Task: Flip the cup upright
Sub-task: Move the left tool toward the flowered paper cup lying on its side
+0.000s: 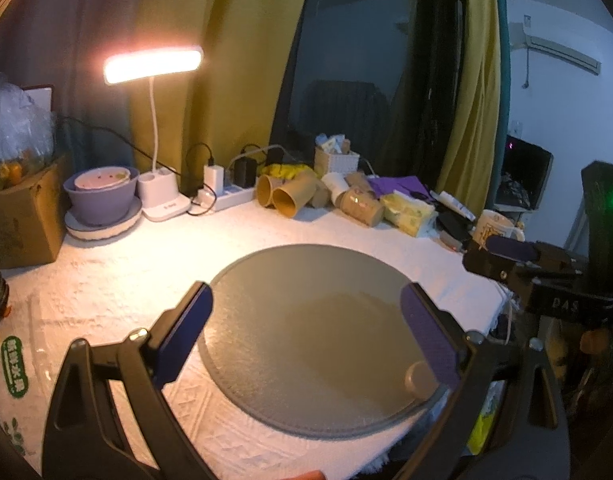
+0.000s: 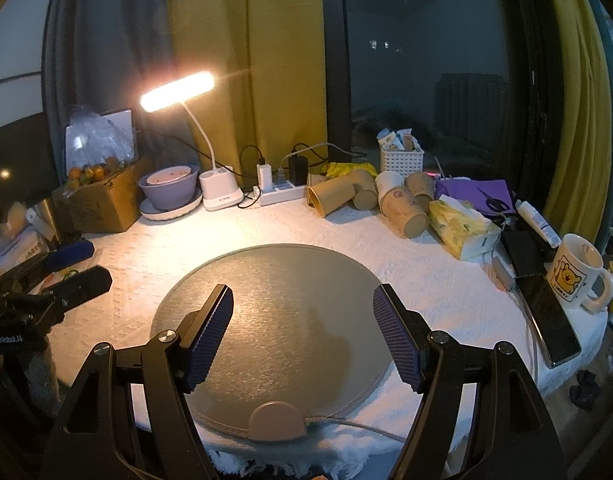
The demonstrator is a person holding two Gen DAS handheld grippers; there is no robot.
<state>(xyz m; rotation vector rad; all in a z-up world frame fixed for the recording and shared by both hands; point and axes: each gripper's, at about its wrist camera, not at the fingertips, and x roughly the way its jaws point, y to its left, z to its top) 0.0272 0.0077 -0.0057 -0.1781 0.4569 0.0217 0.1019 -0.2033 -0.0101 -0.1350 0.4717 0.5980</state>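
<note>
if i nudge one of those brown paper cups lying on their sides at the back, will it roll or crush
The brown paper cups lie on their sides, so a nudged one would probably roll, curving because they taper. They look thin and light, so a firm squeeze could likely dent one. The textured white cloth may slow rolling. Both the left tool and right tool are open.

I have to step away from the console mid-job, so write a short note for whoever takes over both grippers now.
Left gripper: open, holding nothing, above the round grey mat.
Right gripper: open, holding nothing, above the same mat.
Cups: brown paper cups lie in a pile on their sides at the back of the table, by the white power strip. A white mug already stands upright at the right edge.
Done: nothing visible; no cup is on the mat.
Left: pick a tipped cup and set it upright, probably on the mat.
</note>
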